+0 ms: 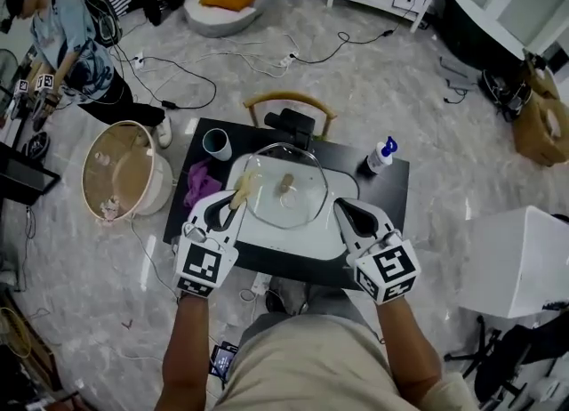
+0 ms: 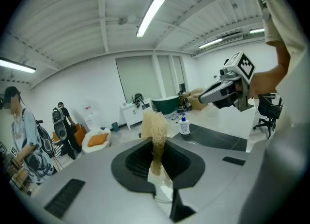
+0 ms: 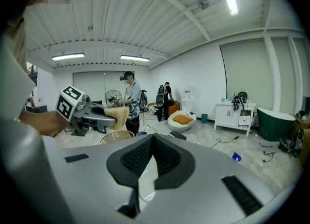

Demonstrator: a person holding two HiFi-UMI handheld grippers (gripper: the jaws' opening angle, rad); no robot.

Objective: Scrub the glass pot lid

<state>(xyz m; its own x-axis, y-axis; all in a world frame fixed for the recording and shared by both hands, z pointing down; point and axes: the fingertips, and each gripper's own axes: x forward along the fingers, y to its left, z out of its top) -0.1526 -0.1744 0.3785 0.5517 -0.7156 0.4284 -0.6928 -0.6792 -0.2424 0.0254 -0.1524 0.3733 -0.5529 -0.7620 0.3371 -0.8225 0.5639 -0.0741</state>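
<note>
Left tool (image 1: 230, 212) is pinched on a loofah scrubber (image 1: 246, 189), right tool (image 1: 343, 208) closed, empty. Glass lid (image 1: 302, 200) mid-frame, its edge barely readable; black tabletop (image 1: 396, 189), cable-strewn floor (image 1: 373, 80).

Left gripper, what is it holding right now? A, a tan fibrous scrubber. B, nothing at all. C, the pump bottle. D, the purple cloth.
A: the left gripper has its jaws shut on a tan fibrous scrubber, while the purple cloth and the pump bottle sit on the table, apart from it.
</note>
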